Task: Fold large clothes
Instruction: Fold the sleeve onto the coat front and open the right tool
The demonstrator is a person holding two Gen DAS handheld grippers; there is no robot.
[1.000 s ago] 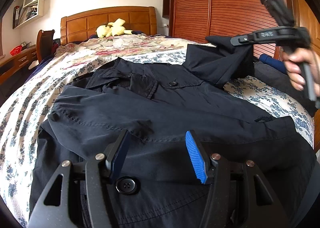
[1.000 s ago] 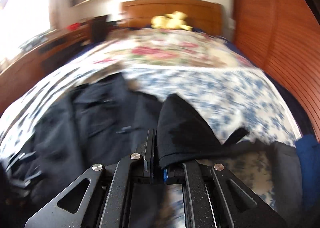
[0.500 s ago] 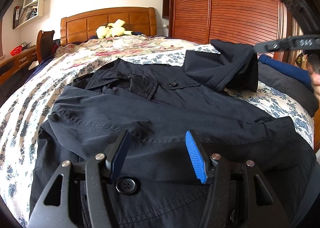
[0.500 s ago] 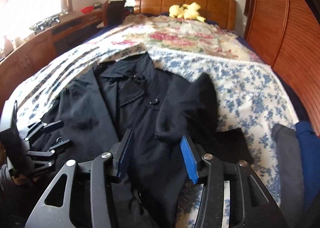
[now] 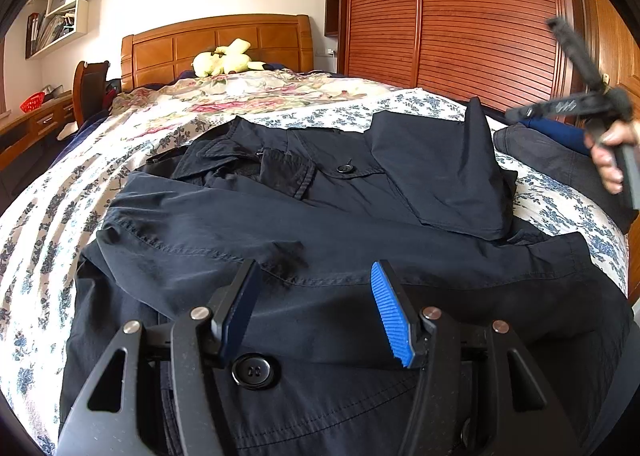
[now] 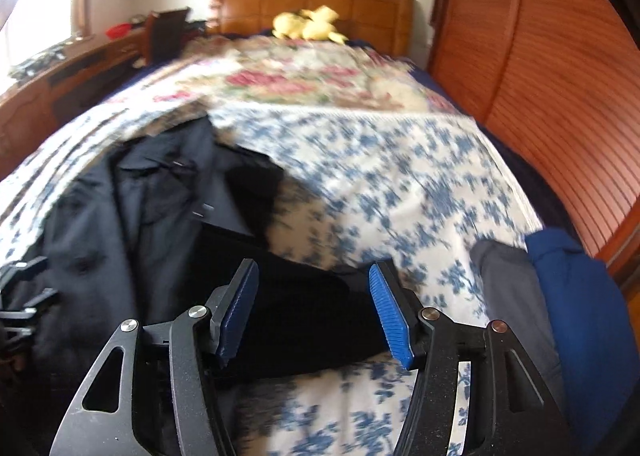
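The dark coat [image 5: 320, 240] lies on the bed [image 5: 120, 143], one sleeve [image 5: 440, 171] folded across it. The left gripper [image 5: 316, 308] hovers spread above its hem. The right gripper [image 6: 314, 310] is opening, pinching nothing

A dark navy coat [image 5: 320, 223] is lying front-up across the bed [image 5: 60, 191], collar pointing toward the headboard. One sleeve [image 5: 440, 167] is lying folded over its chest, another draping across its middle. Large black buttons are showing.
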